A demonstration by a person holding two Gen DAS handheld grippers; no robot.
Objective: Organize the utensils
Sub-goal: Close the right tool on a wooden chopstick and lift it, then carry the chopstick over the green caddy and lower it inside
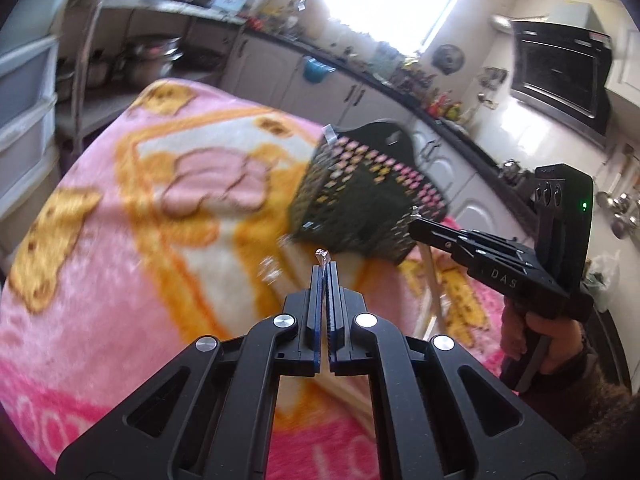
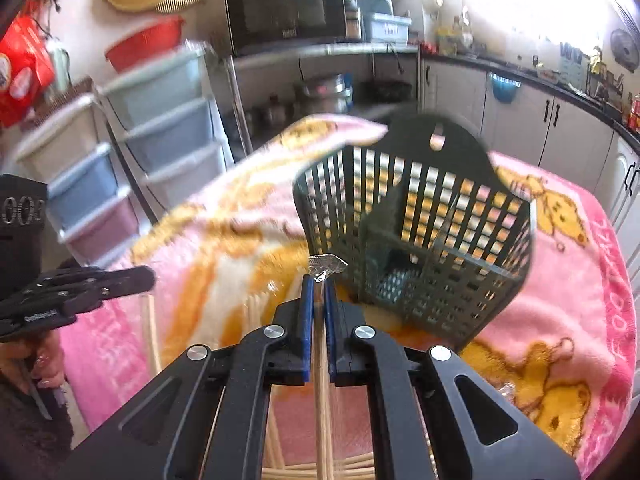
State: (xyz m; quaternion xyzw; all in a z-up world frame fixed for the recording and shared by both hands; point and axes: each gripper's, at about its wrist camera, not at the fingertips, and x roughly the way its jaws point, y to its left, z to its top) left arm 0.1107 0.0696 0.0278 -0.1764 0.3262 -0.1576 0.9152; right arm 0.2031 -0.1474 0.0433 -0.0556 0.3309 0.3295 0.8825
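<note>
A dark green slatted utensil basket (image 1: pixel 360 196) stands on a pink and orange blanket (image 1: pixel 120 200); in the right wrist view the basket (image 2: pixel 420 240) shows inner dividers. My left gripper (image 1: pixel 325 268) is shut on a thin utensil whose shiny tip (image 1: pixel 322 255) sticks out past the fingers, just short of the basket. My right gripper (image 2: pixel 318 280) is shut on a bundle in clear plastic wrap (image 2: pixel 326 265), with wooden sticks (image 2: pixel 324 400) running under it. The right gripper also shows in the left wrist view (image 1: pixel 416 222), at the basket's near right corner.
Wooden sticks (image 1: pixel 434 292) lie on the blanket by the basket. Stacked plastic drawers (image 2: pixel 132 168) stand left of the table. Kitchen cabinets (image 2: pixel 520 120) and a cluttered counter run behind. A microwave (image 2: pixel 284 16) sits on a shelf.
</note>
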